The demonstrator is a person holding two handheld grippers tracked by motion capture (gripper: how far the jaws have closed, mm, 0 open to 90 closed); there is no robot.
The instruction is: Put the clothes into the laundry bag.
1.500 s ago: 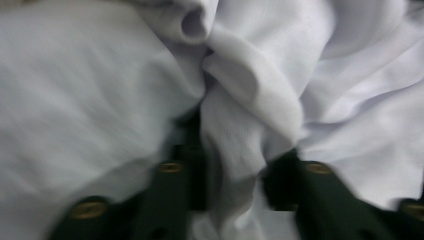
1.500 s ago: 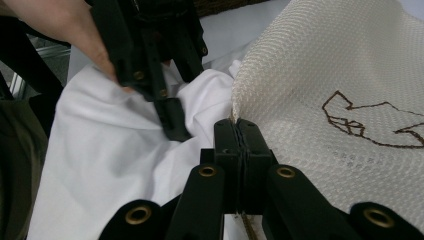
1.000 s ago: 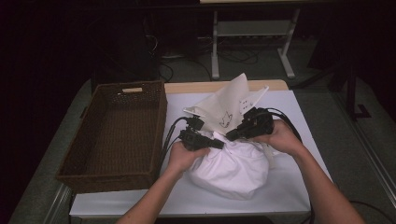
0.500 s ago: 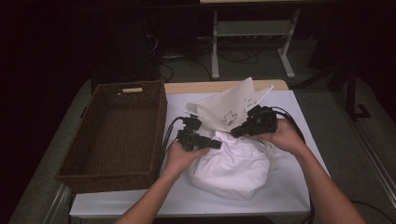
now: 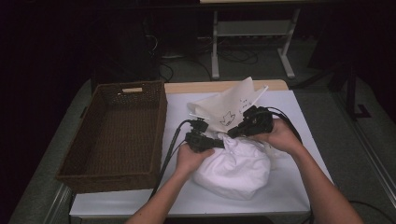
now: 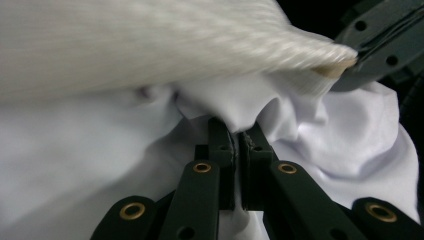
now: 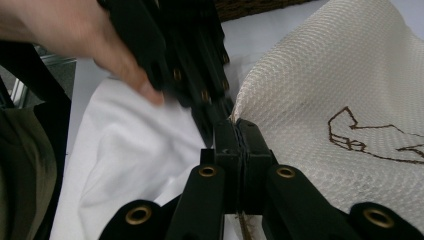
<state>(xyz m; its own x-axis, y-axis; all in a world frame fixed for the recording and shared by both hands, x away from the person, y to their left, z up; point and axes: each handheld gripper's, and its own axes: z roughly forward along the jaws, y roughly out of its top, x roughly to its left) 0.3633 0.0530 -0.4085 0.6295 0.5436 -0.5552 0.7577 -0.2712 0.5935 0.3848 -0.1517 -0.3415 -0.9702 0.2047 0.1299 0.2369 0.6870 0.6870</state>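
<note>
While the right claw (image 7: 239, 131) pinches mesh bag (image 7: 320, 95), high view adds basket (image 5: 116, 130)

A bundled white cloth (image 5: 236, 165) lies bunched and wrinkled on the table, near its front edge. A cream mesh bag (image 5: 227, 108) with a dark line drawing stands open just behind the cloth, touching it, with its mouth lifted upward.

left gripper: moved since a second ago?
Yes. The left gripper has dropped slightly toward the near edge, farther from the wicker basket's far rim. Its jaws have just closed on the white cloth.
</note>
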